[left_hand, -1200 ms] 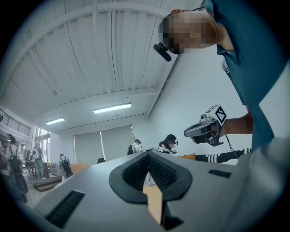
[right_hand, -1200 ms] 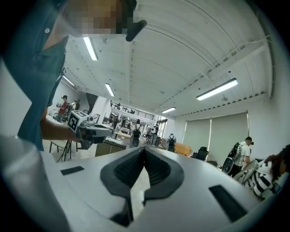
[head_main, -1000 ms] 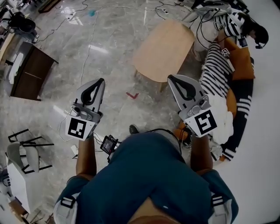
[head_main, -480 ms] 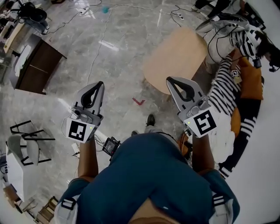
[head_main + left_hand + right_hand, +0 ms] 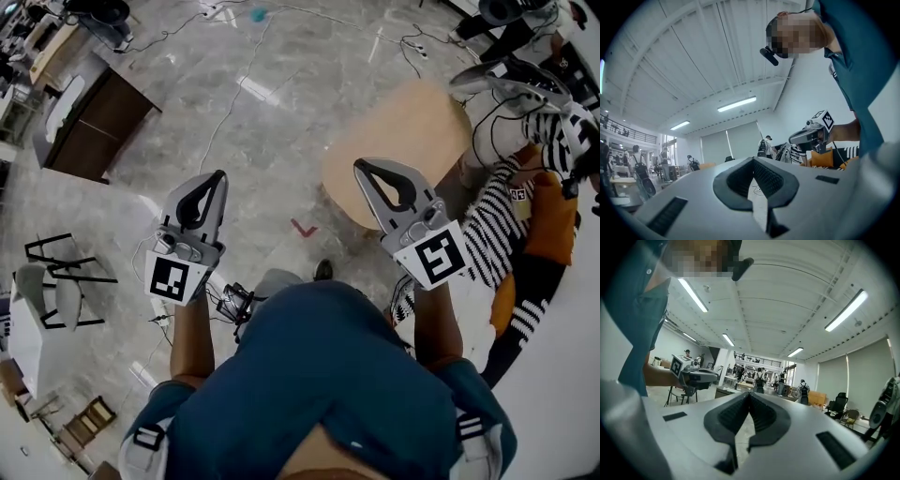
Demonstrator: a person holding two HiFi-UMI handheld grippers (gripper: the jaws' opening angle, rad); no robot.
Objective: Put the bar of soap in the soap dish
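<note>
Two grey two-jaw grippers out level in front of my teal shirt [image 5: 319,375]: left gripper [image 5: 217,175] and right gripper [image 5: 361,165], both closed tip to tip, nothing between the jaws. Under them is the grey marble floor [image 5: 281,112] with a small red corner mark [image 5: 303,227]. Just past the right gripper is a round light-wood desk [image 5: 403,141]. Far left is a dark brown cabinet [image 5: 98,127]. Can't tell where the bar of soap or the soap dish is.
</note>
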